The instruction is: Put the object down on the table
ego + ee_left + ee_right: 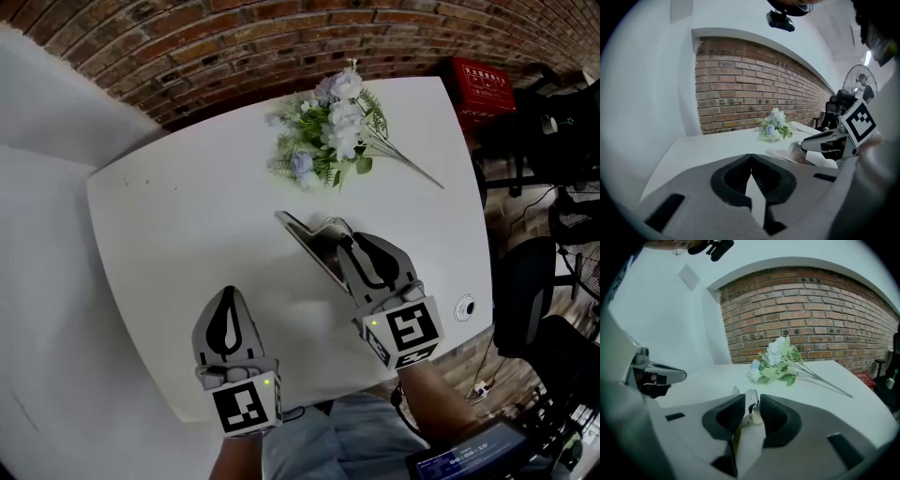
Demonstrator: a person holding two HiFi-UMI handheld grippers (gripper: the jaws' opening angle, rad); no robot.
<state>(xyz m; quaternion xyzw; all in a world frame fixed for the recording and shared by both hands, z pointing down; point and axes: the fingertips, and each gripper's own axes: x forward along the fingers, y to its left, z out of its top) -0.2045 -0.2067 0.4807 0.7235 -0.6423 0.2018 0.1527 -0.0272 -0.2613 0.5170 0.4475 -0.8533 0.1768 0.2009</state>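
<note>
A shiny metal tool [307,239], shaped like folded tongs, lies on the white table [187,216] near its middle. My right gripper [344,236] is at the tool's near end with its jaws on either side of it. In the right gripper view the tool [751,409] stands in the gap of that gripper [750,401], and the pads look parted from it. My left gripper [228,292] hovers near the table's front edge, shut and empty; its tips [751,159] meet. From there the tool [787,153] shows to the right.
A bunch of white and lilac flowers [333,131] lies at the table's far side. A round grommet [465,307] sits near the right edge. Beyond that edge stand a red crate [483,89] and office chairs [525,291]. A brick wall runs behind.
</note>
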